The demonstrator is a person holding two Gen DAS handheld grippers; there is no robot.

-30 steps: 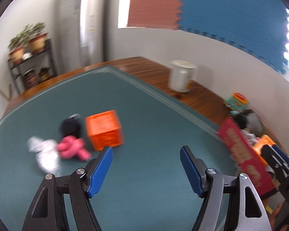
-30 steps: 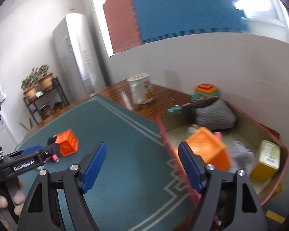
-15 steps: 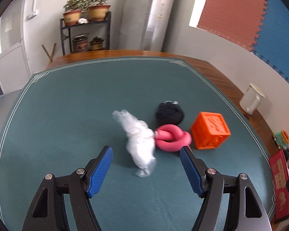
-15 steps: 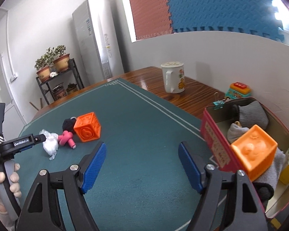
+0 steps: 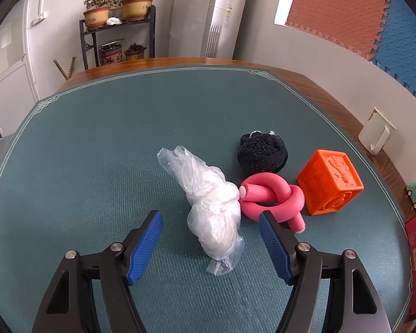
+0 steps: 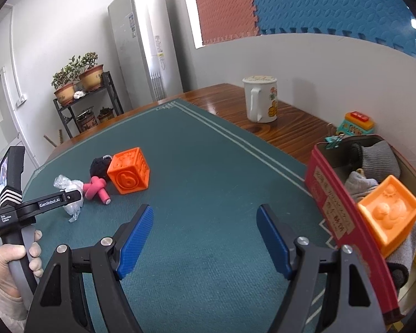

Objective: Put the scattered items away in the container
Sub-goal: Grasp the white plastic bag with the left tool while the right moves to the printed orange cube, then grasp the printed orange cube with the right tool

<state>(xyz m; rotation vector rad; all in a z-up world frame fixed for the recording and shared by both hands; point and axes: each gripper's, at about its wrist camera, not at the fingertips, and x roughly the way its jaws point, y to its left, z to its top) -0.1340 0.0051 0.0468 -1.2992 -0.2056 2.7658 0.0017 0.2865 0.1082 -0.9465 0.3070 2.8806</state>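
Four scattered items lie together on the green mat of the desk (image 5: 97, 144), in front of the left tool (image 5: 210, 245). Going from left to right in its view, there is a crumpled clear plastic bag (image 5: 212, 208) that lies directly ahead between the two blue fingers but a little beyond their tips, then a pink foam knot (image 5: 271, 197) that touches the bag and sits just past the right finger, then a dark knitted bundle (image 5: 262, 154) farther ahead, and then an orange cube (image 5: 330, 181) ahead and to the right, just beside the knot. The red container (image 6: 335, 213) stands well apart from this group, to the right of the right tool (image 6: 205, 240), and it already holds a lighter orange cube (image 6: 388, 216), grey cloth pieces (image 6: 380, 161) and something yellow at the edge that I cannot identify. So I judge that the task is partly done: some things are in the container and the four on the mat are left. The left tool is spread wide and holds nothing; it points down at the bag, and the person's hand (image 6: 16, 252) grips its handle. The right tool is also spread wide and empty, and it hangs above bare mat, with the container at its right side and the group of items far ahead on its left.
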